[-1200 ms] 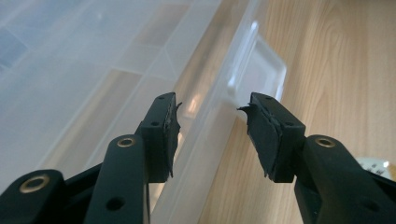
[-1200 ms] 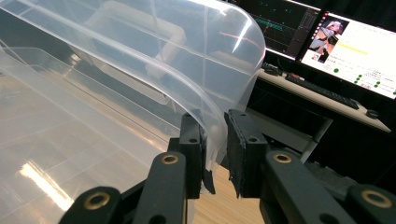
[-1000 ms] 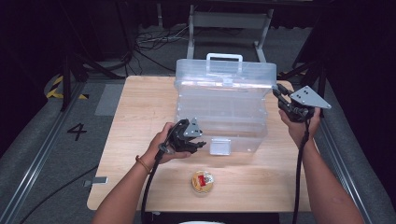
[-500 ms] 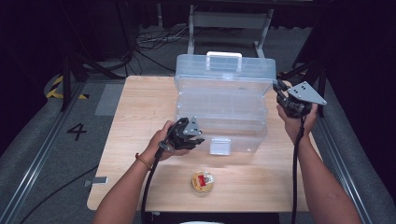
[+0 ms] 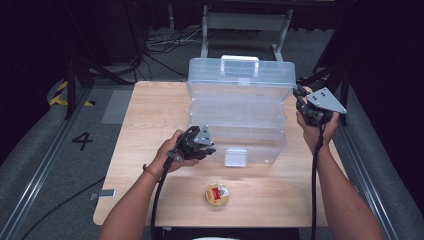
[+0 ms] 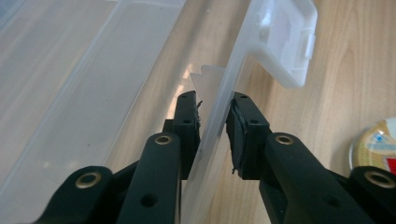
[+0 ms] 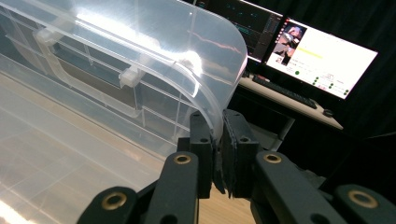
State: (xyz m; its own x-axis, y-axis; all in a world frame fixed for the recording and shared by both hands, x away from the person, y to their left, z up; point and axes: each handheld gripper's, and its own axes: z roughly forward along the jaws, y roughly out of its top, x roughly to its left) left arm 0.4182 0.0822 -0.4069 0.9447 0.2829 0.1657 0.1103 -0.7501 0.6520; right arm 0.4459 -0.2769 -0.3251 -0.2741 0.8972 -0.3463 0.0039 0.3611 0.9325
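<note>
On the wooden table [image 5: 150, 125], both grippers are clamped onto the clear plastic box [image 5: 237, 120]: left gripper [image 6: 214, 123] closing on its front wall, right gripper [image 7: 218, 140] on its lid edge.

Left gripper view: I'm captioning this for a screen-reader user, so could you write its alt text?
The left gripper has its two black jaws closed on the thin front wall of a clear plastic box, near the white latch. The box rests on a wooden table, and a small round container lies at the right edge.
</note>
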